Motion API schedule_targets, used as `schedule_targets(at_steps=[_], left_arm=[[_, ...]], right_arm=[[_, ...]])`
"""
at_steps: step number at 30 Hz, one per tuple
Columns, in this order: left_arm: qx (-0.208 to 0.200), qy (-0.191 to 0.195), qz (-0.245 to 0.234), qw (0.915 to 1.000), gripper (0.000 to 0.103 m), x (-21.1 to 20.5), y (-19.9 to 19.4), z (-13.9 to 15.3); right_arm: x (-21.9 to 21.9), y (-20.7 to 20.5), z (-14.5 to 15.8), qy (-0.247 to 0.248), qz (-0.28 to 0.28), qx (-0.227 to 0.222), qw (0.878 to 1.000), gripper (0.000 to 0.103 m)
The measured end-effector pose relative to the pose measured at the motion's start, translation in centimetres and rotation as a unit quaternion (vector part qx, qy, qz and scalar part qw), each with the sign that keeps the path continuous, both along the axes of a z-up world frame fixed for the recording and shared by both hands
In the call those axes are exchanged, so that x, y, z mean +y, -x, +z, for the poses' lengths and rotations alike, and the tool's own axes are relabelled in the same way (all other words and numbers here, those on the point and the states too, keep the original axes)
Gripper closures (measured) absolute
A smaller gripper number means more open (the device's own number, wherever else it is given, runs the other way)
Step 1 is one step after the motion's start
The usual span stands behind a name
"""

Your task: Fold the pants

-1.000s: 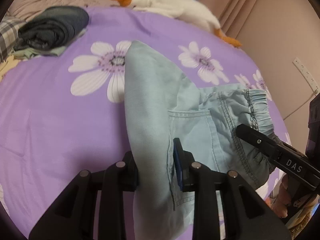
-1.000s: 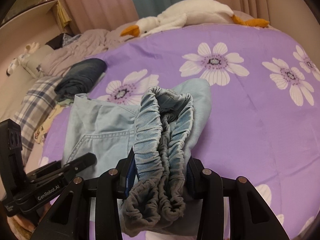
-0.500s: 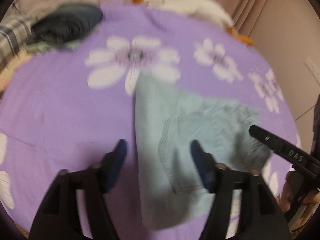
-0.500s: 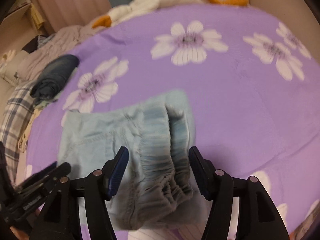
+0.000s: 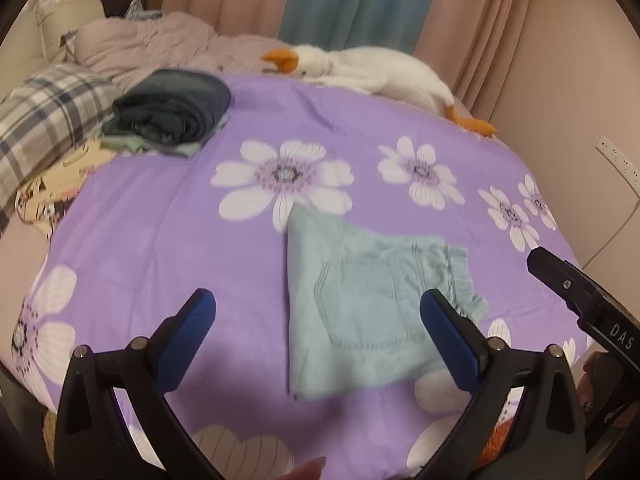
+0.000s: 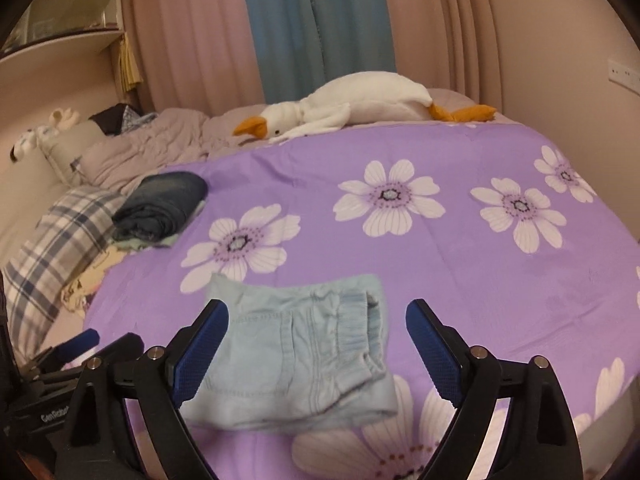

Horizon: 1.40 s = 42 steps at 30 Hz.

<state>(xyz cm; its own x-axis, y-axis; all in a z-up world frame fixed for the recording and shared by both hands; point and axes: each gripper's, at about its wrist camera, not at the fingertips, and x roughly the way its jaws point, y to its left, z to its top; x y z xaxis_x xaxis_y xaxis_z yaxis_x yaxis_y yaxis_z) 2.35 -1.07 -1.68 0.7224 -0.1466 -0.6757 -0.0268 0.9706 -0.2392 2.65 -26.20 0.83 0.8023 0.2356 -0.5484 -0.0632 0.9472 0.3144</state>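
The light blue pants [image 5: 360, 304] lie folded into a compact rectangle on the purple flowered bedspread [image 5: 160, 216], back pocket up, elastic waistband at the right. They also show in the right wrist view [image 6: 296, 352]. My left gripper [image 5: 318, 316] is open and empty, held above and in front of the pants. My right gripper [image 6: 318, 336] is open and empty, also raised above the pants. The right gripper's finger shows at the right edge of the left wrist view [image 5: 580, 292].
A stack of folded dark jeans and other clothes [image 5: 172, 110] sits at the far left of the bed. A white plush goose [image 5: 372, 70] lies along the far edge. A plaid pillow [image 5: 44, 116] and rumpled blanket [image 5: 144, 46] are at the left.
Both grippers let go of the pants, opened wide and pulled back and up. The pants dropped flat onto the bedspread in a folded bundle.
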Motion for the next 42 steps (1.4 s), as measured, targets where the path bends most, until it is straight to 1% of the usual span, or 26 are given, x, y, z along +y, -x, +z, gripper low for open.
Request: schedule_targets(at_steps=[3, 7, 16, 26, 33, 42], left_arm=[[0.022, 0.008, -0.001, 0.9997, 0.001, 0.1, 0.4, -1.1], [0.034, -0.01, -0.004, 0.9993, 0.001, -0.4, 1.0, -1.8], [0.019, -0.016, -0.009, 0.9997, 0.001, -0.7, 2.1, -1.0], [0.013, -0.022, -0.007, 0.9997, 0.001, -1.0, 2.6, -0.6], [0.003, -0.015, -0.011, 0.9998, 0.001, -1.1, 3.0, -0.1], [-0.005, -0.006, 0.001, 1.0, 0.001, -0.4, 3.3, 0.2]], right_arm=[[0.2, 0.1, -0.8, 0.003, -0.005, 0.014, 1.0, 0.013], [0.4, 0.6, -1.2, -0.001, 0.002, 0.018, 1.0, 0.013], [0.7, 1.3, -1.8, -0.001, 0.001, 0.026, 1.0, 0.013], [0.6, 1.6, -2.5, 0.0, -0.002, 0.039, 0.999, 0.013], [0.5, 1.7, -2.5, 0.0, -0.005, 0.043, 0.999, 0.013], [1.0, 1.6, -2.7, 0.006, -0.005, 0.049, 0.999, 0.013]])
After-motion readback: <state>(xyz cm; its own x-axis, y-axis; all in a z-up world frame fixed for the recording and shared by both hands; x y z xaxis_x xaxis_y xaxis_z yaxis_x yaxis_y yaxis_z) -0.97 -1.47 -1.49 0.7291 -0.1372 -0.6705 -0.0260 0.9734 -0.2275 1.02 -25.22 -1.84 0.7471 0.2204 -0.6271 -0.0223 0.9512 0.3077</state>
